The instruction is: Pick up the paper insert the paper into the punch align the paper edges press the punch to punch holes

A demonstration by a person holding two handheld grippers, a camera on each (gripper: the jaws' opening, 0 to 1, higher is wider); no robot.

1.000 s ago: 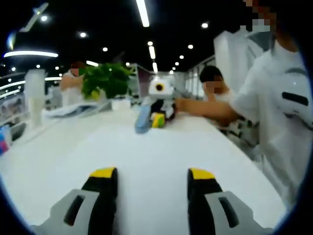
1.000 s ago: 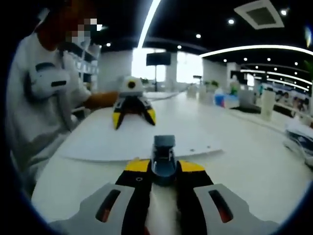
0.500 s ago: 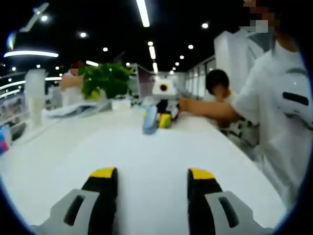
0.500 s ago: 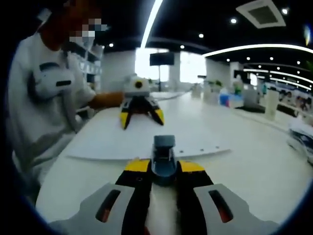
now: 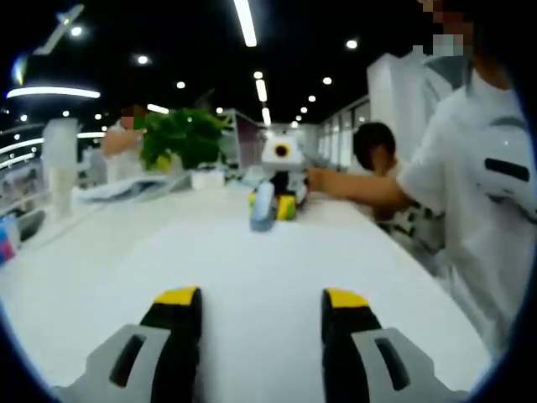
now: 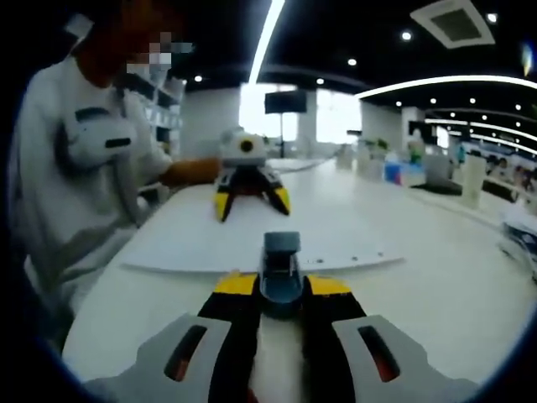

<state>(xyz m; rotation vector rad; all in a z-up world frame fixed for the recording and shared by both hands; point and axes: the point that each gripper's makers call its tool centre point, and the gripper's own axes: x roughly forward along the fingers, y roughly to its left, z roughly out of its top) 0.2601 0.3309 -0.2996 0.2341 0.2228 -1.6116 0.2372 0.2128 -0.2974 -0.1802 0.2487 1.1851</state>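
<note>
Two yellow-tipped jaws of the left gripper (image 5: pixel 261 295) rise from the bottom of the left gripper view, spread wide apart with nothing between them, resting over a white sheet of paper (image 5: pixel 252 269) that covers the white table (image 5: pixel 67 243). Far ahead of these jaws, at the far end of the paper, stands the right gripper (image 5: pixel 279 189), and a blue punch (image 5: pixel 263 206) is held at its front, pointing toward the camera. A person (image 5: pixel 470 185) in white stands at the right edge of the table with an arm reaching to that far gripper. A green potted plant (image 5: pixel 183 138) stands on the table behind, at the left. In the right gripper view, the right gripper (image 6: pixel 280 286) has its jaws drawn in tight against the sides of the dark blue punch (image 6: pixel 280 267), which sits squarely between the yellow tips and sticks out forward past them. Just beyond the punch lies the paper (image 6: pixel 252 235), flat on the table (image 6: pixel 436 277); small dark holes show along its near edge. Whether the edge is inside the punch's slot cannot be told. On the far part of the sheet the left gripper (image 6: pixel 248 200) stands with its jaws splayed, and the person (image 6: pixel 75 176) is at the left.
</note>
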